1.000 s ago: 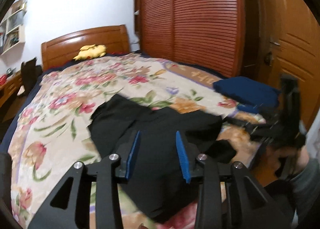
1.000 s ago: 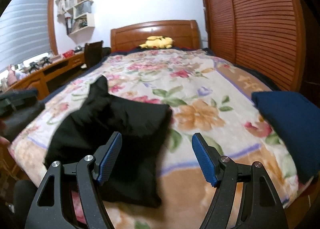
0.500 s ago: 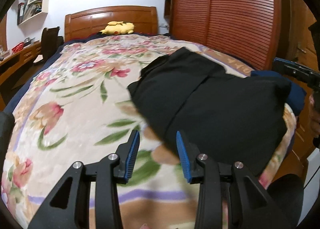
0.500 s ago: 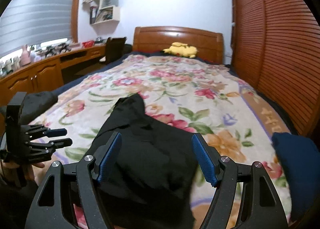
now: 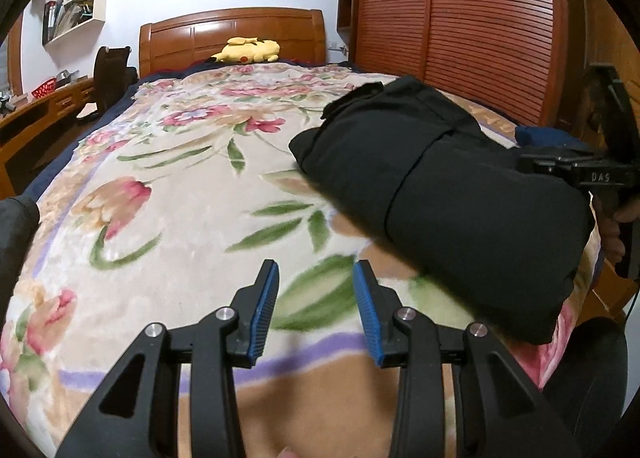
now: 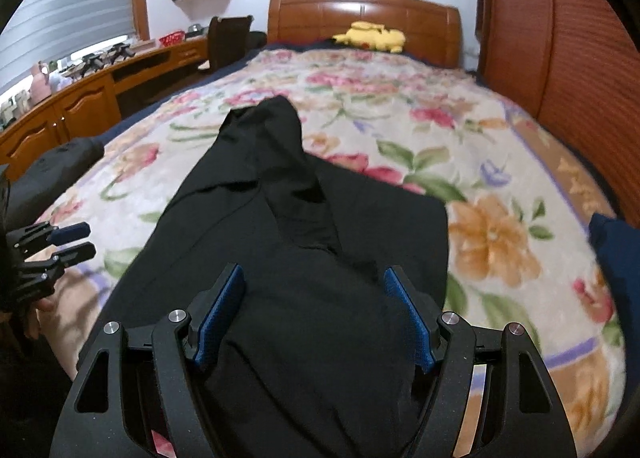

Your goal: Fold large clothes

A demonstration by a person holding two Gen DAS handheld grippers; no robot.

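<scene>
A black garment (image 5: 440,186) lies bunched and partly folded on the floral blanket (image 5: 180,194), near the foot of the bed. My left gripper (image 5: 316,270) hovers low over bare blanket to the garment's left. It is open, with nothing between its blue pads (image 5: 264,306). My right gripper (image 6: 313,272) stands wide open over the near end of the garment (image 6: 288,218). Cloth bulges up between its fingers, and the pads (image 6: 218,314) do not squeeze it. Each gripper shows in the other's view: the left gripper (image 6: 68,242) at the left edge, the right gripper (image 5: 580,170) behind the garment.
A folded dark blue item (image 6: 616,254) lies at the bed's right edge. A yellow plush toy (image 5: 246,50) rests by the wooden headboard (image 5: 232,34). A slatted wardrobe (image 5: 460,18) runs along the right side. A desk (image 6: 80,98) and a chair (image 6: 230,38) stand on the left.
My left gripper swung left and sank, so the garment passed from under it to its right. My right gripper moved left from the blanket to above the garment. Both openings look unchanged.
</scene>
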